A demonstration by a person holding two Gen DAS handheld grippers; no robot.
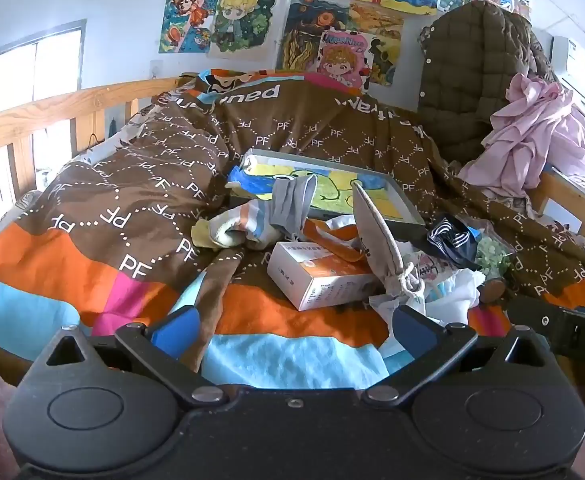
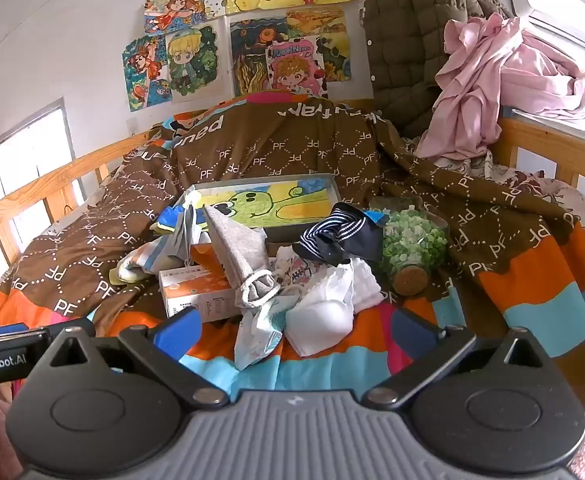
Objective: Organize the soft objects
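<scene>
my left gripper [image 1: 292, 330] hangs low over the near edge of the bed, its fingers [image 1: 174, 330] spread wide with nothing between them but the quilt [image 1: 104, 216]. my right gripper [image 2: 294, 330] is the same, fingers [image 2: 178, 330] wide and empty, tipped down toward the heap of soft things.

the heap lies in the middle of the brown, orange and blue quilt. a grey drawstring pouch [image 2: 244, 256] leans on an orange-and-white box [image 2: 196, 290], its cord looped at the near end. left of it a striped sock [image 1: 236, 226] is bundled up, with a grey cloth [image 1: 292, 204] draped above it. right of the pouch a navy-and-white striped piece [image 2: 332, 236] sits crumpled, and in front of it white cloths [image 2: 328, 304] pile together beside a pale blue-white mask [image 2: 258, 332], which lies nearest my right fingers.

a corked jar of green bits [image 2: 412, 244] lies on its side just right of the striped piece. behind the heap a framed drawing [image 2: 268, 202] rests flat on the quilt. a quilted olive coat [image 2: 408, 48] and a pink garment [image 2: 488, 88] are bunched at the far right corner by the wooden rail [image 2: 552, 136].
</scene>
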